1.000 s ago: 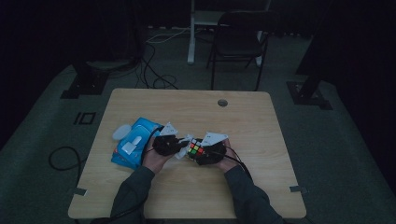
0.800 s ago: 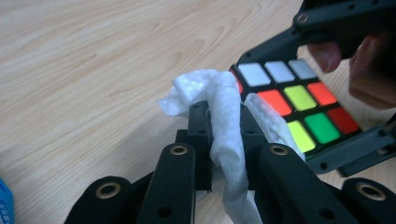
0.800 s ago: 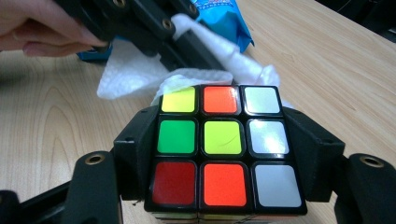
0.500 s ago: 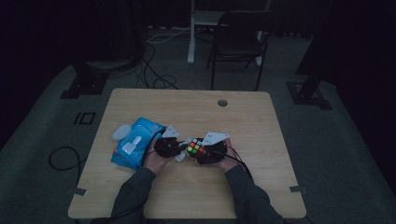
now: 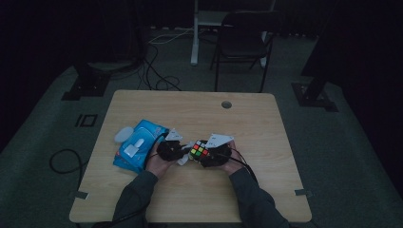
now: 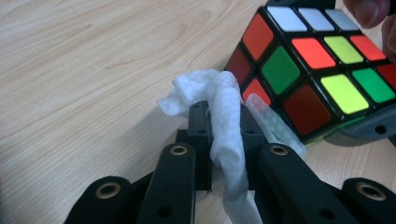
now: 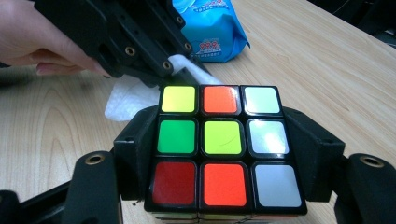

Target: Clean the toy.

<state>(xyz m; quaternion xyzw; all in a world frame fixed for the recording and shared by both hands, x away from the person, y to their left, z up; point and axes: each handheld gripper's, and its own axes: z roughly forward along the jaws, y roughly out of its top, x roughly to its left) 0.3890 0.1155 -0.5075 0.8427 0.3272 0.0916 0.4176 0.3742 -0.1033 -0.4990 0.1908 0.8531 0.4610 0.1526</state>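
A scrambled Rubik's cube [image 7: 219, 144] sits clamped between the jaws of my right gripper [image 7: 219, 154]; the high view shows the cube [image 5: 199, 150] at the table's middle. My left gripper [image 6: 224, 135] is shut on a white wet wipe [image 6: 224, 116], whose bunched end lies against the cube [image 6: 308, 70] at its lower side edge. In the right gripper view, the left gripper [image 7: 140, 42] reaches in from the upper left with the wipe [image 7: 128, 95] under it, touching the cube's far edge. From above, the two grippers [image 5: 171, 149] [image 5: 214, 152] meet tip to tip.
A blue pack of wet wipes [image 5: 138, 145] lies left of the hands, with a white lid or pad [image 5: 123, 134] beside it. The wooden table [image 5: 237, 118] has a cable hole [image 5: 226, 104] at the back. A chair [image 5: 242, 42] and floor cables stand beyond.
The two hands have stayed together at the table's middle; the cube and wipe have shifted only slightly.
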